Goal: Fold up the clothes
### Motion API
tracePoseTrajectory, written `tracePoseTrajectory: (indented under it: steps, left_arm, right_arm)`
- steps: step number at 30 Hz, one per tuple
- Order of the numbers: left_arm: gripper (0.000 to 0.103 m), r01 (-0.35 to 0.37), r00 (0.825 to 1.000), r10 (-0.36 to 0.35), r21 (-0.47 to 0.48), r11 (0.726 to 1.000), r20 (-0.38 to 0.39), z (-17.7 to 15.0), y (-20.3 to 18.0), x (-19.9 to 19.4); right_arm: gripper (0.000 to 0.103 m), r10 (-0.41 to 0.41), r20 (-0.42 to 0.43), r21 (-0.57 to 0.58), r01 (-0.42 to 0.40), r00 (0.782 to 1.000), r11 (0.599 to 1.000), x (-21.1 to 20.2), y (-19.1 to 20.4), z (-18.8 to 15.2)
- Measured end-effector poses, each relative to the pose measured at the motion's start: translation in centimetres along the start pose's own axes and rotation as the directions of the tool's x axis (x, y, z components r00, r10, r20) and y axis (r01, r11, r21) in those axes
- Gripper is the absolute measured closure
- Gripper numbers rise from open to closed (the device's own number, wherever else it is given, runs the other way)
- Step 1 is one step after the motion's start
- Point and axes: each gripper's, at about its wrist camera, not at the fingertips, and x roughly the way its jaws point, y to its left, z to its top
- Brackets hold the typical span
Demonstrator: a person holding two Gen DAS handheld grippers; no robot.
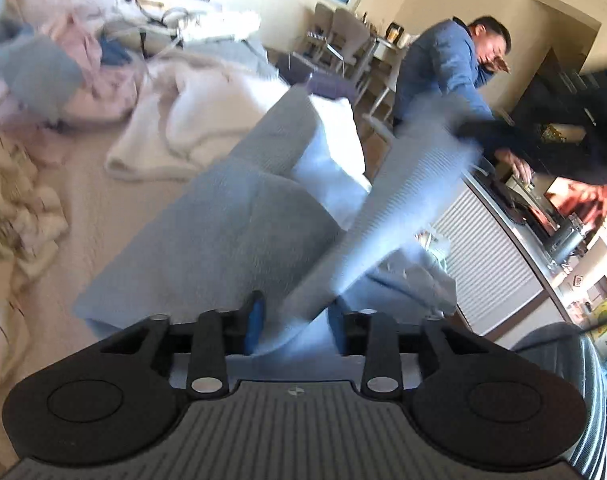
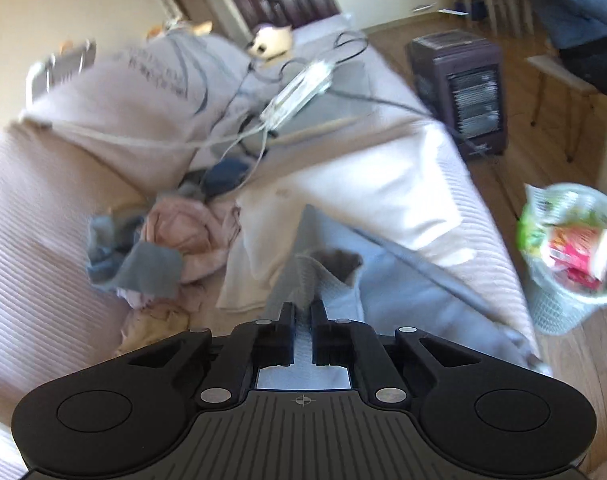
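Both grippers are holding the same light blue garment (image 1: 239,216) above the bed (image 2: 35,248). The right gripper (image 2: 302,312) is pinching a bunched edge of it, its fingers (image 2: 286,320) nearly together with cloth between them. The left gripper (image 1: 293,320) has its fingers (image 1: 255,316) further apart, with a blurred strip of the blue fabric running through the gap; it seems to be gripping it, though the blur is making that hard to confirm. The rest of the garment is draping over a white towel (image 2: 343,200). I'm thinking the looser left hold may slip as the cloth is swung, and the hanging part may drag the towel or the nearby pile of pink and grey clothes (image 2: 163,248) along.
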Motion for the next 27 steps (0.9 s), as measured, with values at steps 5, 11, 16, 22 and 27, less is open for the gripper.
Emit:
tracePoseTrajectory:
  steps: [5,11,16,22,27]
  left_arm:
    - [0.061,-0.051,0.999,0.051,0.024,0.998,-0.003,-0.2,0.2,-0.9]
    - [0.057,-0.111,0.994,0.111,-0.005,0.994,-0.016,-1.1,0.9,-2.8]
    - [0.054,-0.161,0.986,0.164,-0.083,0.983,0.034,-0.7,2.4,-5.7]
    - [0.050,-0.193,0.978,0.201,-0.115,0.974,0.060,0.0,3.2,-6.5]
    - [0.049,-0.177,0.980,0.187,-0.122,0.977,0.072,0.3,2.7,-6.5]
  right_arm:
    - [0.095,-0.088,-0.097,0.067,0.095,0.991,0.993,-1.5,-3.4,-3.8]
    - [0.085,-0.193,-0.249,0.041,0.210,0.949,0.977,0.3,-5.7,-6.9]
    - [0.066,-0.230,-0.181,-0.027,0.229,0.956,0.973,-0.9,-5.6,-5.6]
    - [0.059,-0.231,-0.099,-0.086,0.223,0.968,0.971,-2.5,-5.9,-3.7]
    - [0.059,-0.196,-0.050,-0.153,0.186,0.979,0.971,-3.4,-5.8,-2.7]
